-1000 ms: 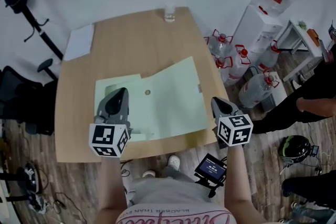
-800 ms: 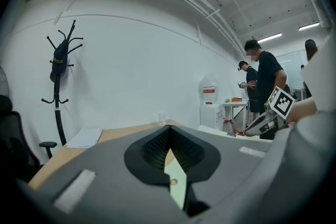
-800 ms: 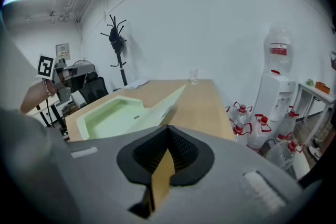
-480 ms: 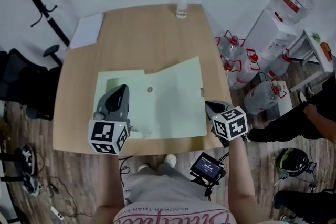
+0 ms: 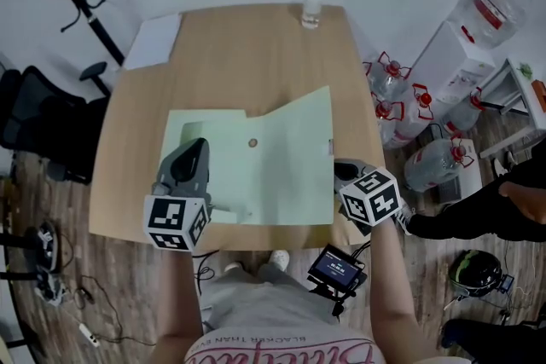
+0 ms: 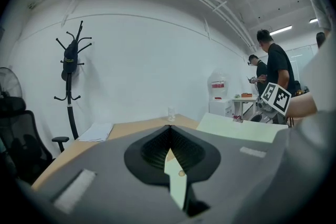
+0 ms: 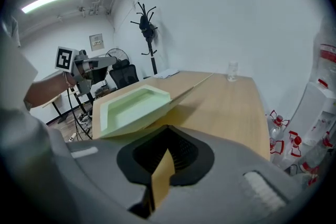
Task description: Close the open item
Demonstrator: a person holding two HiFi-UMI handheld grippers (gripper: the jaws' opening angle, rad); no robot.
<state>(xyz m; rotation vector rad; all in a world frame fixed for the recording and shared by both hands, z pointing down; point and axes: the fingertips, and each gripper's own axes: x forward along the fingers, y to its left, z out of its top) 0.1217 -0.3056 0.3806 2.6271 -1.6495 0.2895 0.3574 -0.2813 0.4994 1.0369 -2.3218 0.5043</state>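
Looking down in the head view: the pale green folder [image 5: 286, 162] lies open on the wooden table [image 5: 230, 55]. Your left gripper [image 5: 198, 147] hangs over its left half; your right gripper [image 5: 343, 170] is just beside its right edge.
Left gripper view: jaws clenched, empty, folder underneath.
Right gripper view: jaws clenched, empty; the folder's cover is tilted up ahead-left.

My left gripper [image 5: 196, 146] and right gripper [image 5: 342, 170] are grey, with black-and-white marker cubes [image 5: 177, 222]. My top [image 5: 281, 350] bears pink lettering.
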